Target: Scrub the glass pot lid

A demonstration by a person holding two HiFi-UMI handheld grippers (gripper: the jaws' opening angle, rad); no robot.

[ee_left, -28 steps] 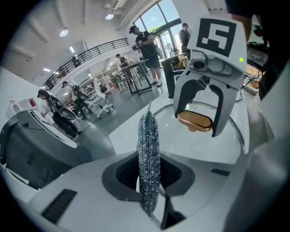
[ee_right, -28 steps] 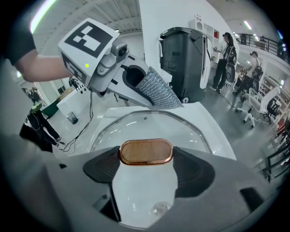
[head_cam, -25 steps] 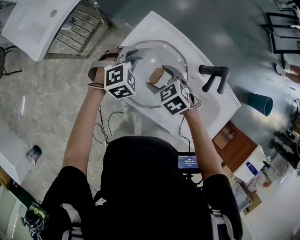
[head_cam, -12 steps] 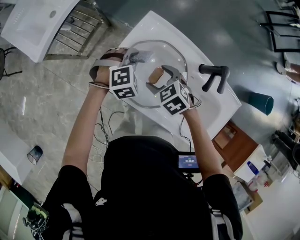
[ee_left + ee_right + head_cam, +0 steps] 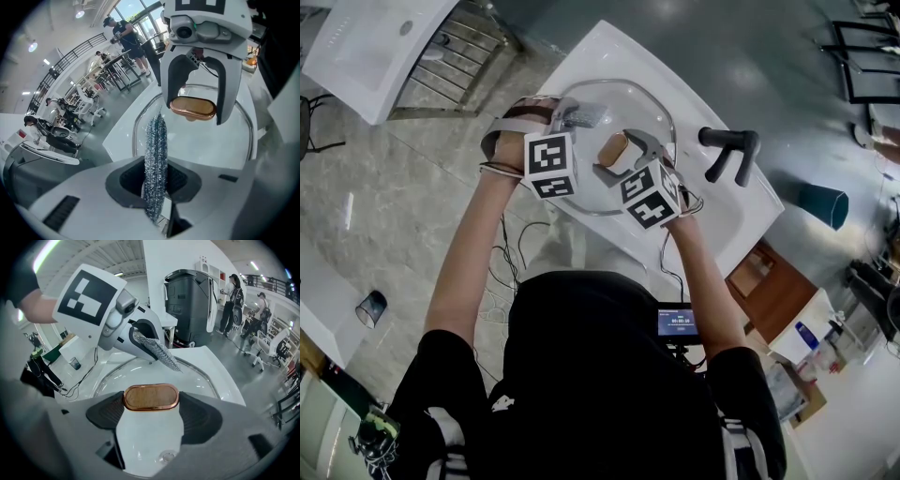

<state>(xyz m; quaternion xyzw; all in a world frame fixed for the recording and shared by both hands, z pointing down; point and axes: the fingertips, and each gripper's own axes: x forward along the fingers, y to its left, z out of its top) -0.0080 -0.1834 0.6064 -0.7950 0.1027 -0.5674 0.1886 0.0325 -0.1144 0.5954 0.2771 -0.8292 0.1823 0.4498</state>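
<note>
A clear glass pot lid [image 5: 630,105] is held over a white sink [image 5: 598,49]. My right gripper [image 5: 621,152] is shut on the lid's copper-rimmed brown knob [image 5: 612,148]. In the right gripper view the knob [image 5: 151,397] sits between the jaws, with the lid's dome [image 5: 199,376] beyond it. My left gripper [image 5: 573,114] is shut on a silvery mesh scrubber [image 5: 587,116]. The scrubber [image 5: 155,157] hangs from the jaws in the left gripper view, its tip against the lid [image 5: 206,145] near the knob [image 5: 192,107]. The right gripper view shows the scrubber [image 5: 157,350] reaching onto the far side of the lid.
A black faucet [image 5: 727,150] stands at the sink's right edge. Another white basin [image 5: 366,47] sits on a rack at the top left. A dark cup [image 5: 367,307] lies on the tiled floor at left. People and chairs [image 5: 93,75] are in the room behind.
My left gripper has shifted right and slightly down across the lid with the scrubber. The right gripper and the lid have stayed almost still.
</note>
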